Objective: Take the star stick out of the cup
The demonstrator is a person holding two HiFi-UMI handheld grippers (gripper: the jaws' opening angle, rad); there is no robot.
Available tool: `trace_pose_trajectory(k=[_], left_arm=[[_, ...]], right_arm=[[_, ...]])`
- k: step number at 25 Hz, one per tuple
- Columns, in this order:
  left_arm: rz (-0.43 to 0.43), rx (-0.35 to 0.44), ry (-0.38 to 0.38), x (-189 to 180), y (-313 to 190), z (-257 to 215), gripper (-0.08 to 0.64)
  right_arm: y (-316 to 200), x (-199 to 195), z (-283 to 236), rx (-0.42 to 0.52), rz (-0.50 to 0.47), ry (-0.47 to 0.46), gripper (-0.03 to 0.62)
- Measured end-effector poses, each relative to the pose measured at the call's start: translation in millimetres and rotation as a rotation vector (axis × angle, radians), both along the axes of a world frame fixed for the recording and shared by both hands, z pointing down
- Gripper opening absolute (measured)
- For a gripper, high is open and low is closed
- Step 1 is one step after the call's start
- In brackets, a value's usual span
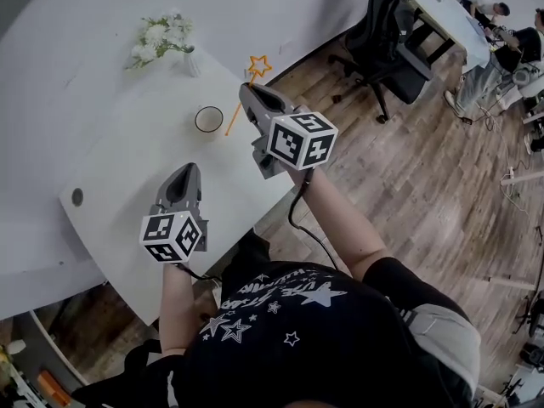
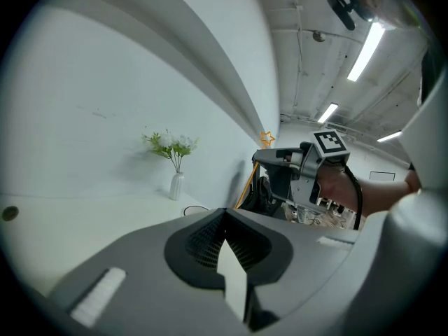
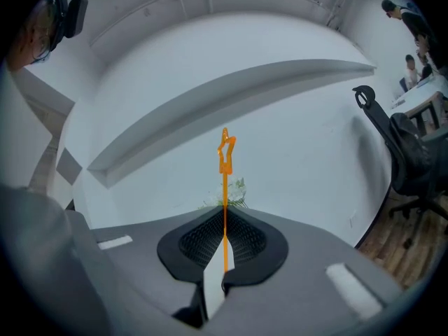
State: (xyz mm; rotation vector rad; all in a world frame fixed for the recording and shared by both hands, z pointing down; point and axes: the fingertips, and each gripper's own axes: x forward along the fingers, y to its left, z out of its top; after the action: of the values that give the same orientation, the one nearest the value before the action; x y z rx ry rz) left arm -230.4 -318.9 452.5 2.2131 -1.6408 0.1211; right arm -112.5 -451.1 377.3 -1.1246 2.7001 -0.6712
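My right gripper is shut on the orange star stick, pinching its thin shaft. The stick runs up out of the jaws with its star on top. It hangs slanted over the white table, its lower end just right of the white cup and apart from the rim. The left gripper view shows the stick rising past the cup into the right gripper. My left gripper hovers over the table's near part, shut with nothing in it.
A white vase of flowers stands at the table's far edge against the wall. A black office chair sits on the wood floor to the right. People sit at another desk at the back right.
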Motion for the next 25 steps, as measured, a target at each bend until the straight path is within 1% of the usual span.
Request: trace_pose_trajectory(k=[5,10,17,25], left_arm=[[-0.017,0.036,0.002,18.8,30.6,-14.2,0.0],[-0.016,0.052,-0.007,43.2,67.6,-20.6,0.0],[-0.005,0.048,-0.01,80.6,126.1,-25.7,0.0],[0.013,0.032,-0.006,112.8,168.8,-26.0,0.0]], right_arm=[[37.8,28.6,-12.3,0.023,-0.011,-0.007,0.025],[84.0,55.9,-16.6,0.036,-0.025,-0.006,0.025],[150.7,99.9,-1.0,-0.006,-0.032,0.006,0.023],[198.6,135.8,8.9,-0.035,-0.033,0.021,0.023]])
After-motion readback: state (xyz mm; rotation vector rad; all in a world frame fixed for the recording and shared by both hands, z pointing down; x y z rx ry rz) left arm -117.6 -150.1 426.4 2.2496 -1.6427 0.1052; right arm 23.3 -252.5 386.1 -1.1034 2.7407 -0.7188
